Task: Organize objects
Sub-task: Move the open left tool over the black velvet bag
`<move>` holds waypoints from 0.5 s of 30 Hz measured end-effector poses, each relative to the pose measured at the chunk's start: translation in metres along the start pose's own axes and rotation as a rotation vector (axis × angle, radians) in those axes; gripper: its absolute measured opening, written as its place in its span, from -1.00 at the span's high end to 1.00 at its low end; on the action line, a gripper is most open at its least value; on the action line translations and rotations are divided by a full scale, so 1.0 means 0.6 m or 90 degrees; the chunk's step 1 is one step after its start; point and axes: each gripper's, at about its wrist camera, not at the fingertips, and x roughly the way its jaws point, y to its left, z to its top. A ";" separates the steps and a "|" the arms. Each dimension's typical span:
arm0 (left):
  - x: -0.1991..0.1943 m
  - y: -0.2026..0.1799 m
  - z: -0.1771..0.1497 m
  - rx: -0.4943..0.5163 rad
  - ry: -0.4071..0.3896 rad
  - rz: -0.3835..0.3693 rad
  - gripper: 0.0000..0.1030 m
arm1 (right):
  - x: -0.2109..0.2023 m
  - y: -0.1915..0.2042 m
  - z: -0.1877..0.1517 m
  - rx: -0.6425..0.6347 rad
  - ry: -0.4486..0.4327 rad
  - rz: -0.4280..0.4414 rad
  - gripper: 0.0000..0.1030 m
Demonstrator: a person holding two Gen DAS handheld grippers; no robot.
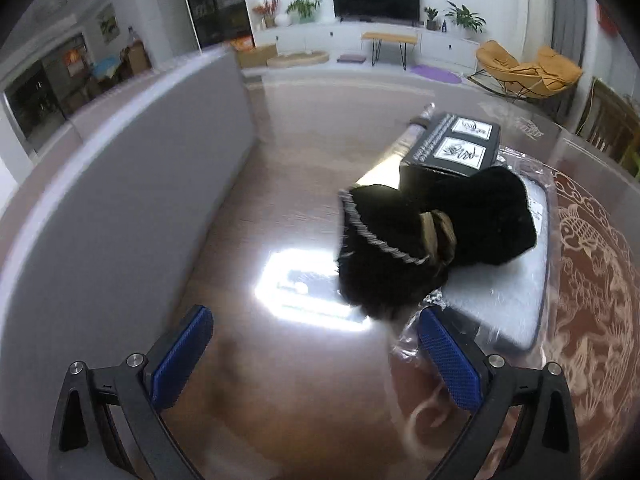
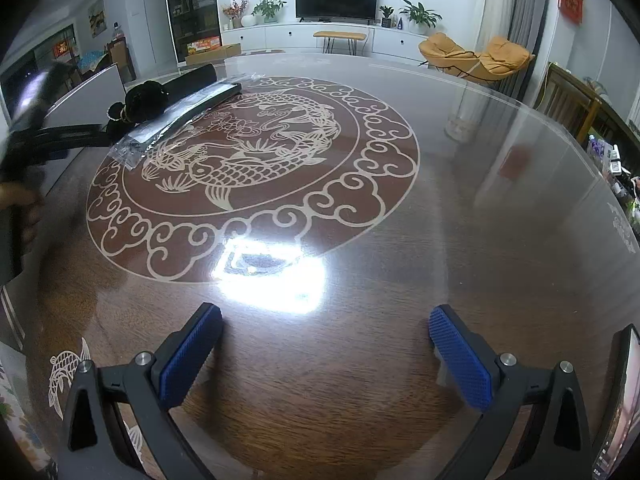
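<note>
A black fabric piece (image 1: pixel 400 248) with silver beaded trim and a beige band lies partly on a flat grey package (image 1: pixel 508 292) wrapped in clear plastic. Behind them sits a black box (image 1: pixel 456 144) with two white labels. My left gripper (image 1: pixel 316 344) is open just in front of the fabric, and its right pad (image 1: pixel 448 360) is close to the package's plastic edge. In the right wrist view the same fabric (image 2: pixel 144 98), package (image 2: pixel 180 120) and box (image 2: pixel 192 76) lie at the far left of the round table (image 2: pixel 440 200). My right gripper (image 2: pixel 326 344) hangs open over bare wood, holding nothing.
The glass-topped table carries a koi and cloud pattern (image 2: pixel 248 152). A grey panel (image 1: pixel 120 180) stands beyond its left edge. A screen (image 2: pixel 624 400) leans at the near right edge. A hand and the left gripper's dark frame (image 2: pixel 52 138) show at the left.
</note>
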 end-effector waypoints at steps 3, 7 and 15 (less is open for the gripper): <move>-0.012 -0.055 -0.016 0.034 -0.019 -0.128 -1.00 | 0.000 0.001 0.000 0.000 0.000 0.002 -1.00; -0.054 -0.147 -0.064 0.220 -0.021 -0.230 -1.00 | 0.000 0.002 0.001 -0.004 0.000 0.005 -1.00; -0.066 -0.013 0.000 -0.062 -0.048 -0.196 -1.00 | 0.000 0.000 0.000 -0.005 0.000 0.007 -1.00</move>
